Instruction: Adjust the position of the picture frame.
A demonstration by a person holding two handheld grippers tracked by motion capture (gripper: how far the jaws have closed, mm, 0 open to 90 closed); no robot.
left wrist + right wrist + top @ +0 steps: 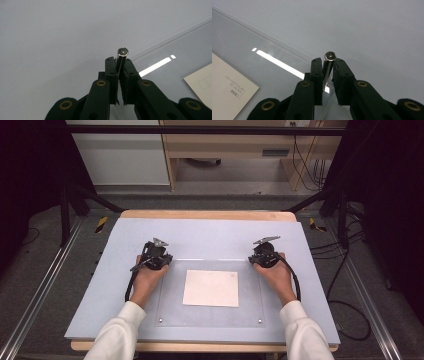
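Observation:
A clear plastic plate [210, 316] lies on the pale blue board [200, 232] over a white sheet of paper [211, 288]. At the plate's far left corner, my left gripper [157, 256] [119, 63] is shut on a small upright metal peg [122, 53]. At the far right corner, my right gripper [264, 256] [327, 63] straddles a similar metal peg [330, 56]. A narrow gap shows between that peg's shaft and the right-hand pad, so the pads do not press on it. Both hands rest on the board.
Two more small metal pegs [160, 321] [259, 321] stand at the plate's near corners. The board lies on a wooden table [205, 214], with black frame posts and cables [345, 270] at the sides. Printed text shows on the paper [235, 93].

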